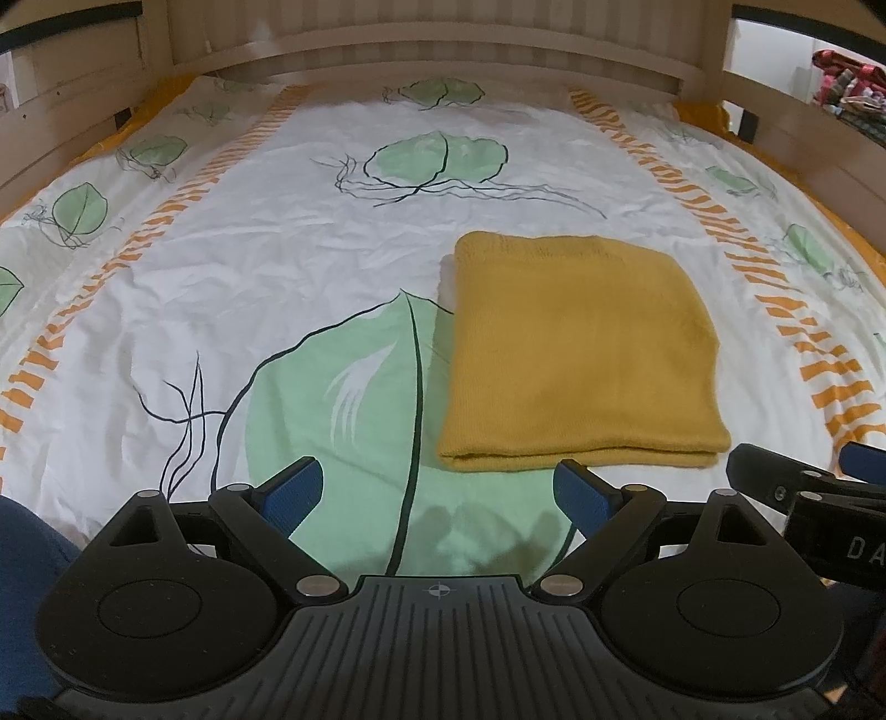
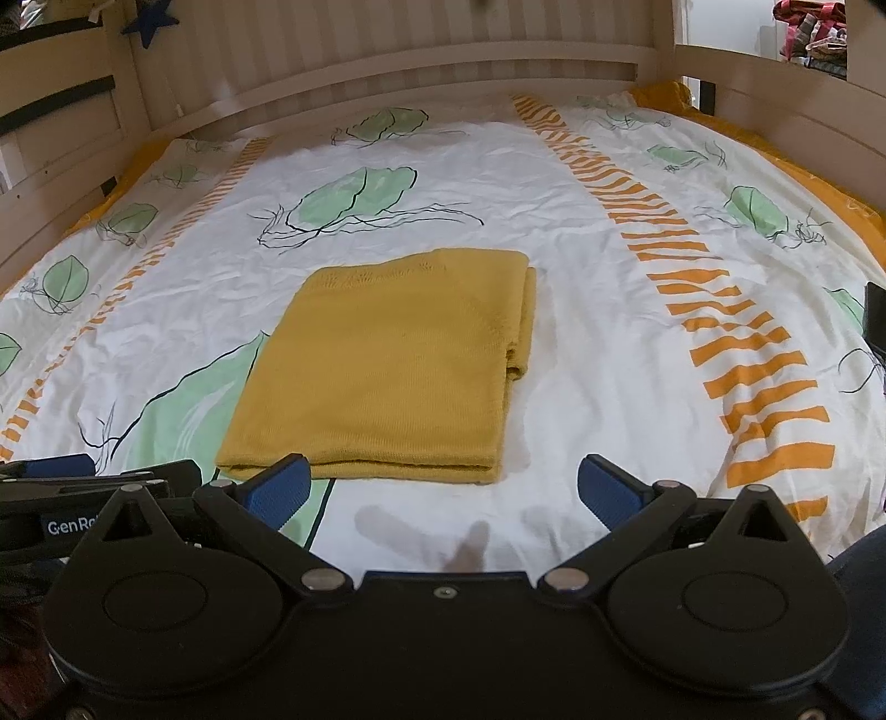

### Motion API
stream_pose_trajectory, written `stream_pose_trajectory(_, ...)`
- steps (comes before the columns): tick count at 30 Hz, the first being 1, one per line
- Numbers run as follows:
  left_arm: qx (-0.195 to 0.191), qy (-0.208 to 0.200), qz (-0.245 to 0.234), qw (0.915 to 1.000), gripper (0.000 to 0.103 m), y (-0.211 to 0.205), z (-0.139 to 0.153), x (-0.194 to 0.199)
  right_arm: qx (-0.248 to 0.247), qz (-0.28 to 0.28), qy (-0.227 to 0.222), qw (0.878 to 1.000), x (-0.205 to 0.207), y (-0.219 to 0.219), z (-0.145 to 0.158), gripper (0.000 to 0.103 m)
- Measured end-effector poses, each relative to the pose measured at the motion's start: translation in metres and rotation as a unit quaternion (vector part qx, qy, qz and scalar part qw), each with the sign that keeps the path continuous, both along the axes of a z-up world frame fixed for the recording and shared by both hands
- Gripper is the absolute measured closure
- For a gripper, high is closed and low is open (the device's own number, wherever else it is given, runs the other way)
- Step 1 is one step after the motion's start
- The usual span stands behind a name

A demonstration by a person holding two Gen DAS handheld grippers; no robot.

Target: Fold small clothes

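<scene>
A mustard-yellow knit garment (image 1: 576,354) lies folded into a flat rectangle on the bed sheet (image 1: 249,277). It also shows in the right wrist view (image 2: 387,365), with layered edges along its right side. My left gripper (image 1: 437,493) is open and empty, just in front of the garment's near left corner. My right gripper (image 2: 443,487) is open and empty, just in front of the garment's near edge. Each gripper shows at the side of the other's view: the right one (image 1: 803,487) and the left one (image 2: 99,482).
The white sheet has green leaf prints and orange striped bands (image 2: 736,354). A wooden slatted headboard (image 1: 432,61) and side rails (image 2: 55,166) surround the bed. Colourful items (image 2: 814,33) sit beyond the far right corner.
</scene>
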State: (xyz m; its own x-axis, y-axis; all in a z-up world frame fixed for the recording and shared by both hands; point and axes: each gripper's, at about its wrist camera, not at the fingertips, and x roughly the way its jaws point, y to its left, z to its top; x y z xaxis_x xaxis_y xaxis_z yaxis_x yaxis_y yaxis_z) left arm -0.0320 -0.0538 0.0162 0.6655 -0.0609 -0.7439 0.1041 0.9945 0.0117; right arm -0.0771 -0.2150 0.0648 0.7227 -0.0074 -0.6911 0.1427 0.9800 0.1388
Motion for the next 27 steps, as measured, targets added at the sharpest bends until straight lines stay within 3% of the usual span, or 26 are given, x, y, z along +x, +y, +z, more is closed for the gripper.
stream_pose_trajectory(27,0.004,0.011,-0.004,0.9999,0.012,-0.0047,-0.0042,0.0085,0.002,0.004,0.009,1.000,0.0101,-0.0017,-0.0069,0.001)
